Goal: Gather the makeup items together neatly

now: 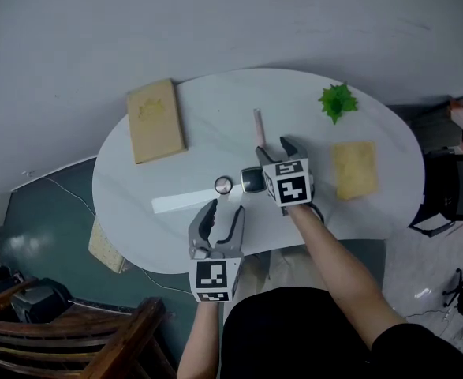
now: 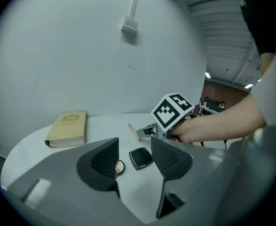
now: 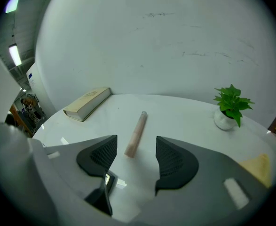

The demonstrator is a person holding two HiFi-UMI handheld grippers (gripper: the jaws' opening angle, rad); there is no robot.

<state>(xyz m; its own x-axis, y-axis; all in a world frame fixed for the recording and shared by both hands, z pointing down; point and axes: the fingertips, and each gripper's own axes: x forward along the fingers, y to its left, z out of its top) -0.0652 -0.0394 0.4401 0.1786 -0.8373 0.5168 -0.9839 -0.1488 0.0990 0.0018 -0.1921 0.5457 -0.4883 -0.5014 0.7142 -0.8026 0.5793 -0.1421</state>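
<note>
On the white oval table (image 1: 136,212) lie a pale pink tube (image 1: 258,123), a black square compact (image 1: 252,180) and a small round compact (image 1: 223,185). My right gripper (image 1: 276,148) hovers just short of the tube's near end, jaws open. In the right gripper view the tube (image 3: 136,134) lies lengthwise ahead in the gap between the open jaws (image 3: 135,159), with neither pad on it. My left gripper (image 1: 222,212) is open near the front edge, empty. From the left gripper (image 2: 135,161) the black compact (image 2: 141,157) shows ahead, and the round compact (image 2: 120,166) is partly hidden by the left jaw.
A tan book (image 1: 156,121) lies at the table's left. A small potted plant (image 1: 337,101) and a yellow cloth (image 1: 353,168) are on the right. A white strip (image 1: 185,201) lies near the round compact. A dark chair (image 1: 444,192) stands to the right.
</note>
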